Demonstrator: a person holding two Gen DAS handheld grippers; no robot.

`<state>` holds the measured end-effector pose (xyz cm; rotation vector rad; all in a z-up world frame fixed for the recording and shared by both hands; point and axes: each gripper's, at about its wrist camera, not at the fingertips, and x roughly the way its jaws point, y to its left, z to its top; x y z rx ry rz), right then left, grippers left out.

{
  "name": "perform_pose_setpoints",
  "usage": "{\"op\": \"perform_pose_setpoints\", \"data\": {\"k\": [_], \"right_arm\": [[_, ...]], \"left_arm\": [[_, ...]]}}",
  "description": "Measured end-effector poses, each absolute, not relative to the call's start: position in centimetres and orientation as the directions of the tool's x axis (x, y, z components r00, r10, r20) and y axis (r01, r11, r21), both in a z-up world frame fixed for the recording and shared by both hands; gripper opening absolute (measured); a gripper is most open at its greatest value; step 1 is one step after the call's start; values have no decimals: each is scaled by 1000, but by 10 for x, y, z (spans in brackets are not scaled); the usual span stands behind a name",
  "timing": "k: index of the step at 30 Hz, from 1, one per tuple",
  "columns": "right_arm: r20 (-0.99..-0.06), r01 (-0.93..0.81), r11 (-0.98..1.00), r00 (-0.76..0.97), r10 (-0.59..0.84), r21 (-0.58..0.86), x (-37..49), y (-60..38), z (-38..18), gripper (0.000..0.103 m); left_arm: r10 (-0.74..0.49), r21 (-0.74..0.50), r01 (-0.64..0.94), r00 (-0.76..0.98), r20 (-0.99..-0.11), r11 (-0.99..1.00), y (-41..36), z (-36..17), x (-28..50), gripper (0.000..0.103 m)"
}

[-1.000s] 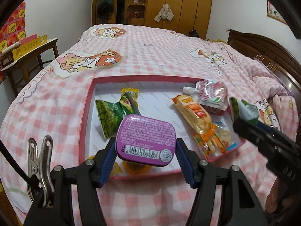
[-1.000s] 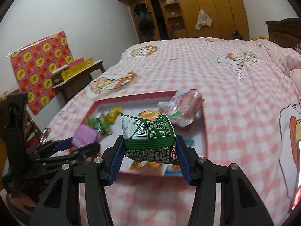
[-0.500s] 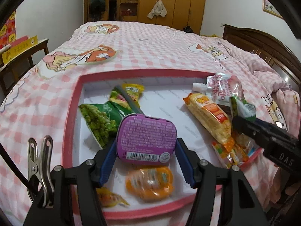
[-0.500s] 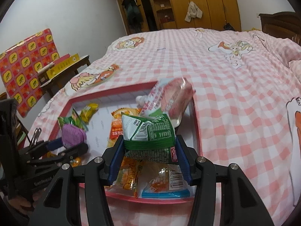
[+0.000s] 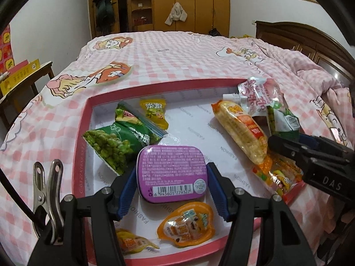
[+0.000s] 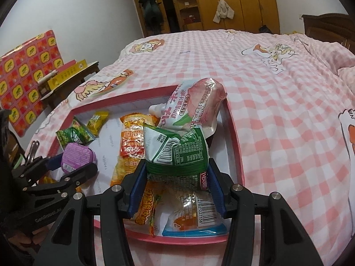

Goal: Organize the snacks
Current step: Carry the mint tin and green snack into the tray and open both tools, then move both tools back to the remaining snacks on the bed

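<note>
A pink-rimmed white tray (image 5: 79,137) lies on the bed and holds several snacks. My left gripper (image 5: 172,190) is shut on a purple tin (image 5: 172,173) low over the tray's near middle; the tin also shows in the right wrist view (image 6: 76,157). My right gripper (image 6: 176,179) is shut on a green and white snack packet (image 6: 177,153) over the tray's right side; the packet also shows in the left wrist view (image 5: 283,119). In the tray lie a green pea bag (image 5: 115,141), an orange cracker pack (image 5: 241,130), a pink spout pouch (image 6: 195,106) and an orange jelly cup (image 5: 188,223).
The tray sits on a pink checked bedspread (image 6: 277,102). A wooden side table with a yellow box (image 6: 66,73) stands left of the bed. A dark wooden headboard (image 5: 310,40) is at the right, wardrobes (image 5: 190,6) at the back.
Both grippers have moved forward and down over the tray with their snacks still held. The tin and the green packet now hang low above the tray's contents.
</note>
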<state>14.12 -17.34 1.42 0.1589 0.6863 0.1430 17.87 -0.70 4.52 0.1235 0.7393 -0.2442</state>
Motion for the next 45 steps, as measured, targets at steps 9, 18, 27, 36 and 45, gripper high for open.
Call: {"op": "perform_pose_setpoints", "data": {"k": [9, 18, 27, 36, 45], "right_arm": [[-624, -69, 987, 767, 146, 146, 141, -167, 12, 53], [-604, -89, 969, 768, 215, 232, 138, -178, 18, 54], [-539, -101, 964, 812, 224, 247, 121, -183, 36, 56], [-535, -98, 954, 809, 242, 283, 95, -185, 47, 56], [-538, -138, 948, 795, 279, 287, 62, -172, 57, 56]], "left_arm": [[-171, 44, 269, 722, -671, 962, -9, 44, 177, 65], [-137, 67, 257, 697, -704, 964, -16, 44, 175, 69], [-161, 49, 264, 713, -682, 963, -15, 69, 159, 69], [-156, 54, 256, 730, -666, 965, -13, 90, 129, 69], [-112, 40, 189, 727, -678, 981, 7, 99, 94, 69]]}}
